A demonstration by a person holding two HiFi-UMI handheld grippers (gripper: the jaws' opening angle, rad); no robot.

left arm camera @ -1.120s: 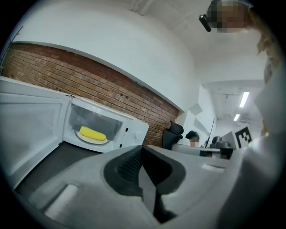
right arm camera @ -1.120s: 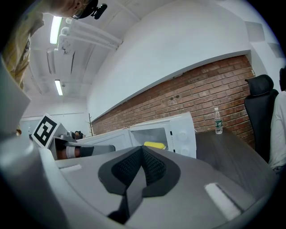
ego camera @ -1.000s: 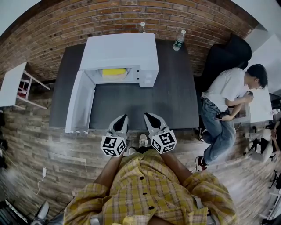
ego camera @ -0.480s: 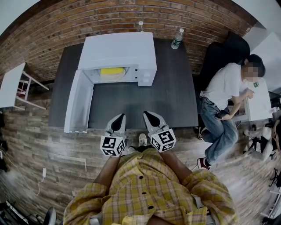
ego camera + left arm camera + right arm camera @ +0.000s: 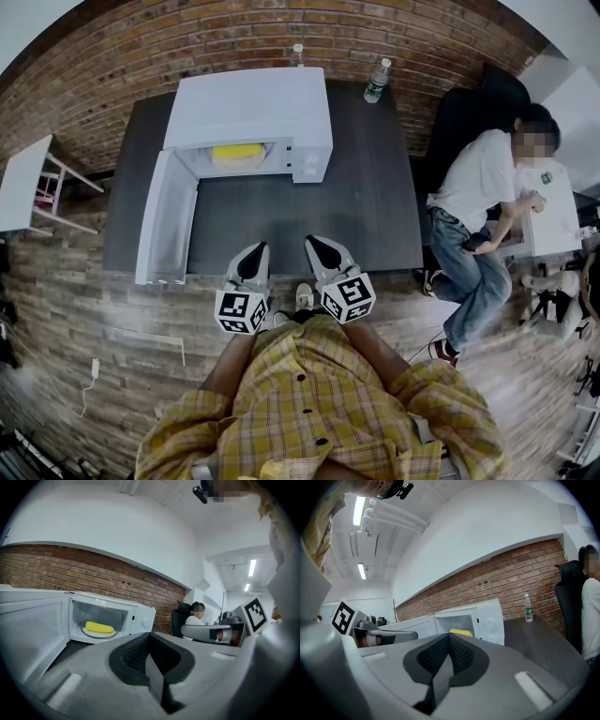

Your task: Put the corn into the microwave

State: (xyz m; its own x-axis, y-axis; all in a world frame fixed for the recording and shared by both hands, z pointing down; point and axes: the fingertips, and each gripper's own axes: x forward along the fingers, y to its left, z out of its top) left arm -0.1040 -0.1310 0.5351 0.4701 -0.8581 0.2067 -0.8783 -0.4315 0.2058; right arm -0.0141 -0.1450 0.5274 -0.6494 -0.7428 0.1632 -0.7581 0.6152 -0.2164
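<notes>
Inside the white microwave (image 5: 248, 108), on the pale round dish (image 5: 96, 632) at the bottom of its cavity, lies the yellow corn (image 5: 234, 153); whether that dish is a loose plate or the oven's own turntable cannot be told from these views. The microwave door (image 5: 167, 220) stands fully open, swung out from the cavity's left edge toward the person. The oven sits on a dark table (image 5: 309, 216), at the far side against a brick wall (image 5: 234, 37).

Left gripper (image 5: 255, 251) and right gripper (image 5: 317, 246) hang side by side at the table's near edge, well apart from the microwave, both pointing toward it. The left gripper view shows its jaws pressed together with nothing between them, the open cavity and the corn (image 5: 99, 627) lying ahead and to the left. The right gripper view shows its jaws likewise closed on nothing, with the microwave ahead and the corn (image 5: 461, 632) just visible in the opening.

A clear bottle (image 5: 377, 81) stands on the table to the right of the microwave; a second bottle (image 5: 298, 53) stands behind it. Farther right of the microwave, beyond the table's end, a seated person (image 5: 478, 187) in a white shirt leans toward a white desk (image 5: 553, 220).
</notes>
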